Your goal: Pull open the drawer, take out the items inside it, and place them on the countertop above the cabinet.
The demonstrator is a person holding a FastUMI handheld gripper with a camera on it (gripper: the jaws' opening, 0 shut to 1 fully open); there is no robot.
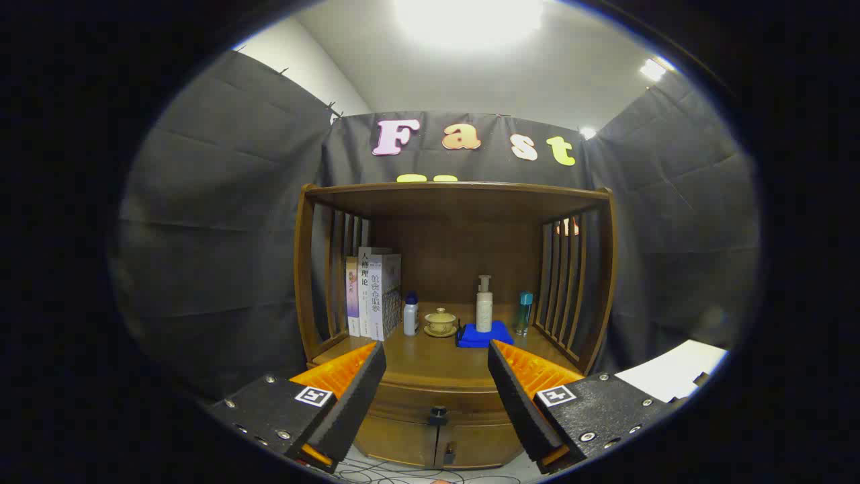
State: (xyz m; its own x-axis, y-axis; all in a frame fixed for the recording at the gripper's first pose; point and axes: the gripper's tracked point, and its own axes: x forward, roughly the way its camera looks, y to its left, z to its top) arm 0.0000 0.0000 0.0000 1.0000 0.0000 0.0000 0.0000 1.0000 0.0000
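Gripper (437,376) hangs in front of the cabinet (454,323), fingers wide apart, nothing between them but air. Drawer (433,402) sits shut just under the countertop (430,359), its small dark knob (438,411) showing in the gap between the two fingers, a little below their tips and beyond them. Not touching yet, looks well short of contact.

Step in hand, as I judge it: the approach to the knob, task barely begun. The items inside the drawer are hidden while it is shut, so I can't say what they are.

To do it well: drop the fingers a touch so the knob is level with the pads (366,396), keep it centred, go straight in, then close on it from both sides before pulling. Pull straight back along the drawer's run, not up or sideways, or the knob may slip out of the pads. It's small, so a skewed grip would probably pop off.

Countertop already carries books (373,294), a small white bottle (410,314), a lidded cup on a saucer (441,321), a pump bottle (484,304) on a blue cloth (480,336), and a teal bottle (524,312). Free space is at the front edge; best to plan on setting the drawer's things there.
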